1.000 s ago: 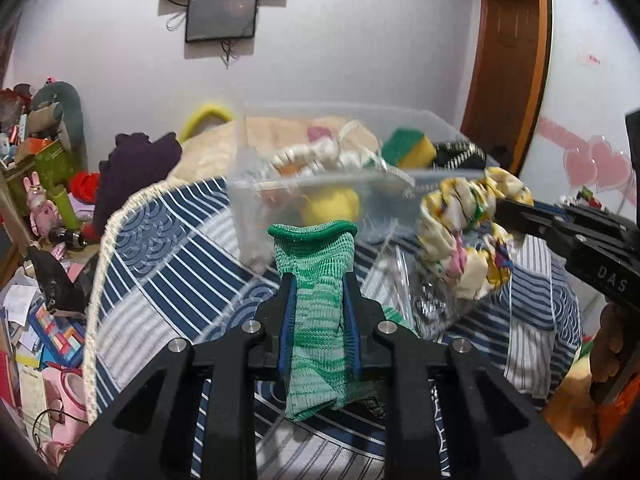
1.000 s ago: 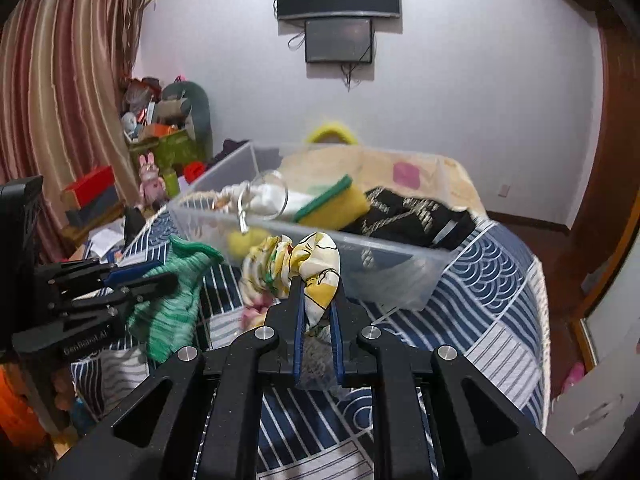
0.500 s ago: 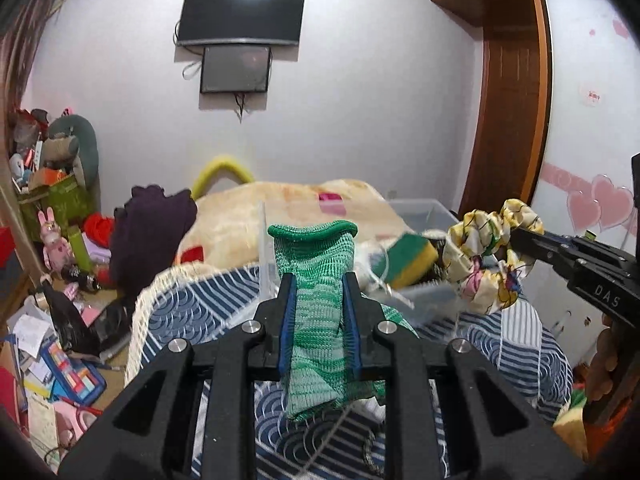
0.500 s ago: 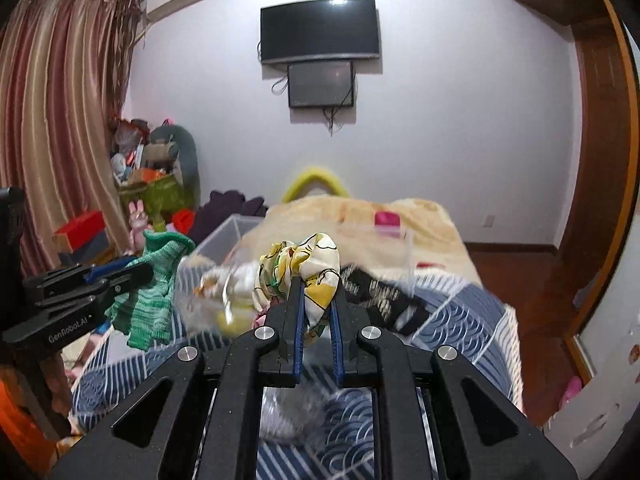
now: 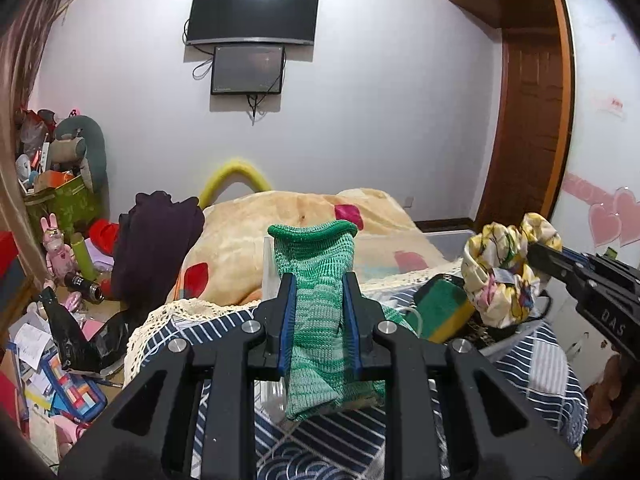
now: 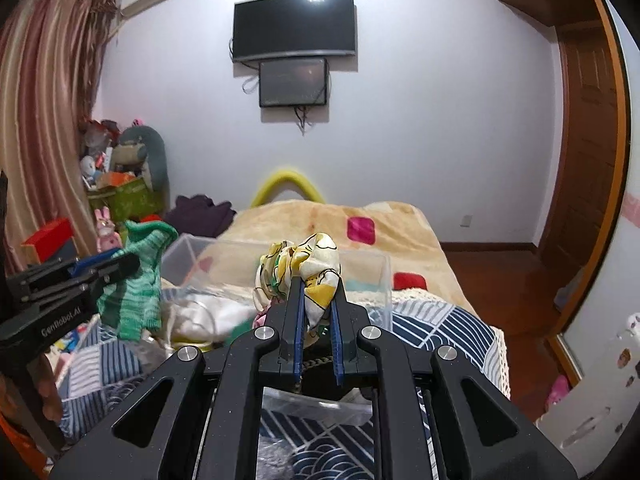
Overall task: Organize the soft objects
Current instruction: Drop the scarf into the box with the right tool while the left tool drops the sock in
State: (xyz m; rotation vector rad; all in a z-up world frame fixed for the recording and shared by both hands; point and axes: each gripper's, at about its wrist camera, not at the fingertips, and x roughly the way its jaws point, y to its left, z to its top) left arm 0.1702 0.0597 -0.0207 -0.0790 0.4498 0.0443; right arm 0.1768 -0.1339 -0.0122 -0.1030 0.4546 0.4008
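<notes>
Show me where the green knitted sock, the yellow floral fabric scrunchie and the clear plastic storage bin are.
green knitted sock point(image 5: 316, 256), left wrist view, on the upper leg below the cuff.
yellow floral fabric scrunchie point(image 6: 316, 264), right wrist view, on the bunched fabric above the fingers.
clear plastic storage bin point(image 6: 372, 280), right wrist view, on its right wall.

The room is evenly and softly lit from overhead. A white glare spot is reflected on the top edge of the wall television point(image 5: 255, 11). Straight lines are bent by strong fisheye distortion, and the corners are darkened. Slight blur is seen on the yellow foam arch point(image 6: 286, 184).
</notes>
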